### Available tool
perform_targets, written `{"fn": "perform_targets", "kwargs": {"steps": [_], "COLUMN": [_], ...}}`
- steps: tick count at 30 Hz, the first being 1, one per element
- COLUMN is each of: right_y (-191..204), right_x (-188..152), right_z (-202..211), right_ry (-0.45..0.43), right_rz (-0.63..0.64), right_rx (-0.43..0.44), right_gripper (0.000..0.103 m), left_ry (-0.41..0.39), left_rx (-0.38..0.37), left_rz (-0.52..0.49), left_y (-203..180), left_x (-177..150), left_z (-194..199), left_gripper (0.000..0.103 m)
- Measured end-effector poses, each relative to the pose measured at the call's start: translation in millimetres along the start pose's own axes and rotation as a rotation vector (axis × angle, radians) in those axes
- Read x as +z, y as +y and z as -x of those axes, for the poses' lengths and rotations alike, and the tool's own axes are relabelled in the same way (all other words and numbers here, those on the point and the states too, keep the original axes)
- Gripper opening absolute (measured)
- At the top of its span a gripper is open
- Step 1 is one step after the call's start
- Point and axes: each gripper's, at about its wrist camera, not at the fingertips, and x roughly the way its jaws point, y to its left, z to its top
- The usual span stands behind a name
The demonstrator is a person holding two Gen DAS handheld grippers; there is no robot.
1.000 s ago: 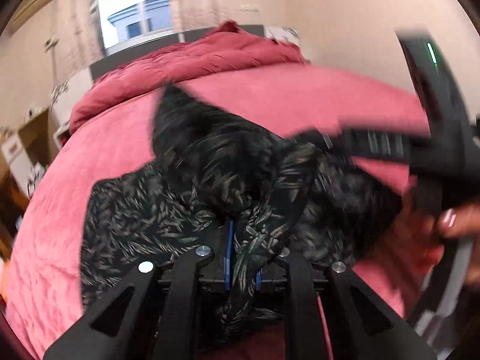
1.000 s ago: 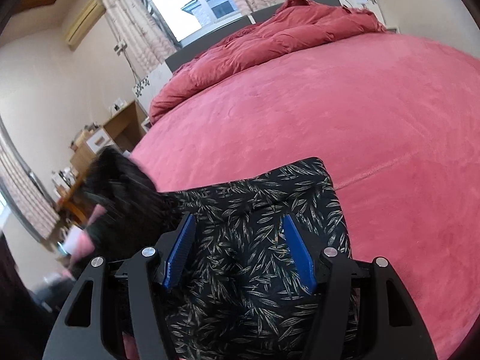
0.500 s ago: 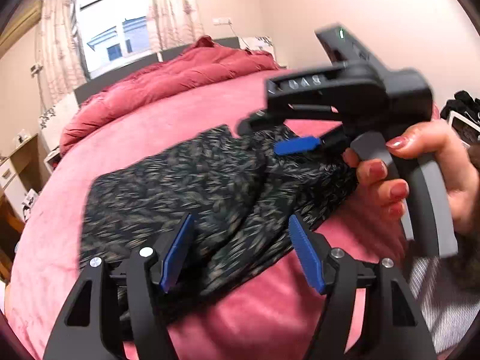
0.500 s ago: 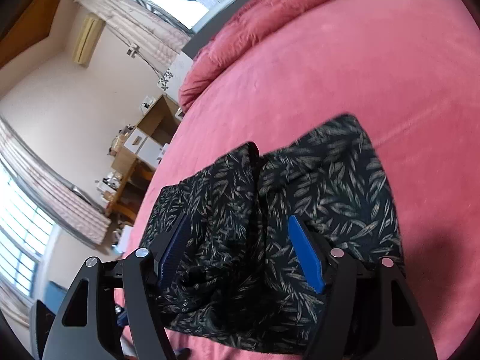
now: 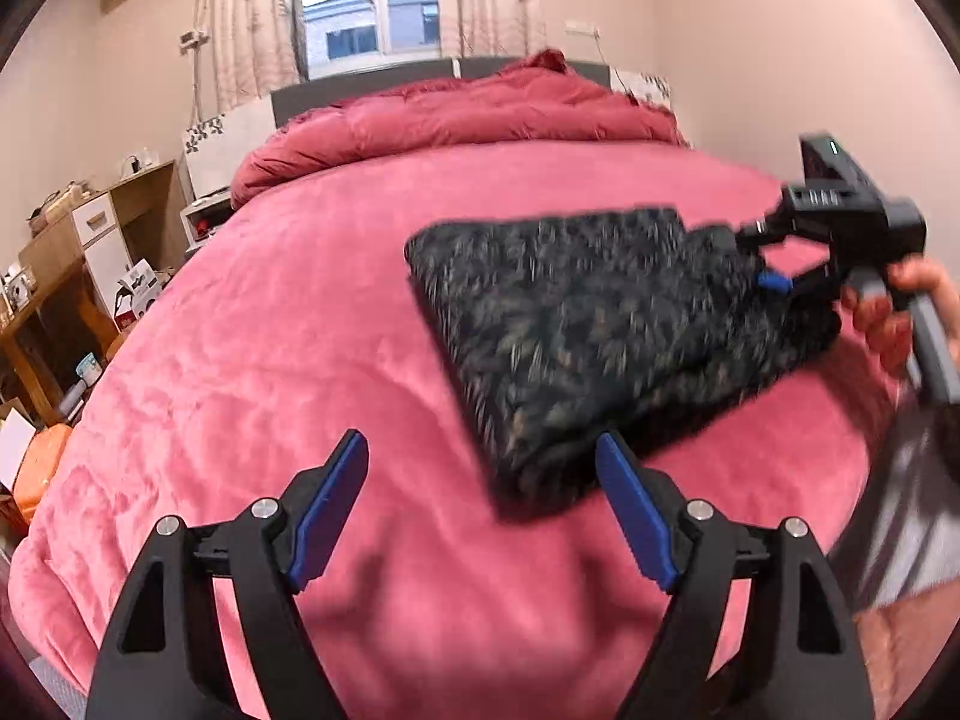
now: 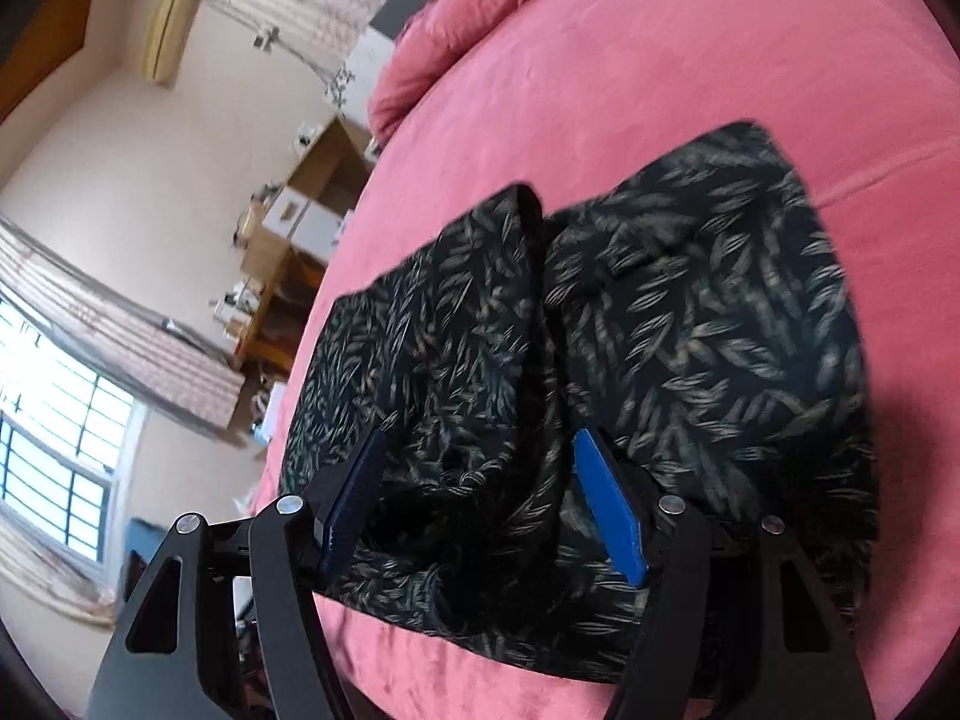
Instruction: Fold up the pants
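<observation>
The left gripper (image 5: 480,501) is opening over bare bedspread (image 5: 240,360), while the right gripper (image 6: 480,495) is closing astride the folded pants (image 6: 690,312), not pinching.

Folded black leaf-print pants (image 6: 600,330) on bed

Matt leaf-print cloth pants (image 6: 630,324) lie on a plush, velvety pink bedspread (image 5: 288,360) beside wooden furniture (image 5: 66,264).
</observation>
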Motion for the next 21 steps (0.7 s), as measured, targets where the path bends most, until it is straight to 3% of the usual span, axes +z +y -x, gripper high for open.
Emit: {"fn": "perform_targets", "kwargs": {"steps": [6, 9, 13, 16, 21], "right_y": [-5.5, -5.6, 11.7, 32.4, 29.6], "right_x": [6.9, 8.3, 7.5, 7.6, 16.0], "right_z": [-21.6, -25.0, -15.6, 8.8, 45.7], "right_ry": [0.038, 0.010, -0.065, -0.164, -0.234], "right_rz": [-0.073, -0.055, 0.041, 0.135, 0.119], "right_rx": [0.070, 0.051, 0.041, 0.041, 0.034], "right_gripper": [0.040, 0.015, 0.011, 0.011, 0.010], "left_ry": [0.018, 0.050, 0.066, 0.035, 0.009], "left_rx": [0.014, 0.037, 0.002, 0.052, 0.086], "left_rz": [-0.043, -0.030, -0.002, -0.060, -0.155], "left_y": [-20.1, -20.6, -23.0, -36.9, -67.1], "left_x": [6.7, 10.9, 12.5, 16.5, 35.8], "left_z": [-30.9, -48.5, -61.0, -50.1, -37.2], "left_gripper": [0.076, 0.062, 0.030, 0.026, 0.022]}}
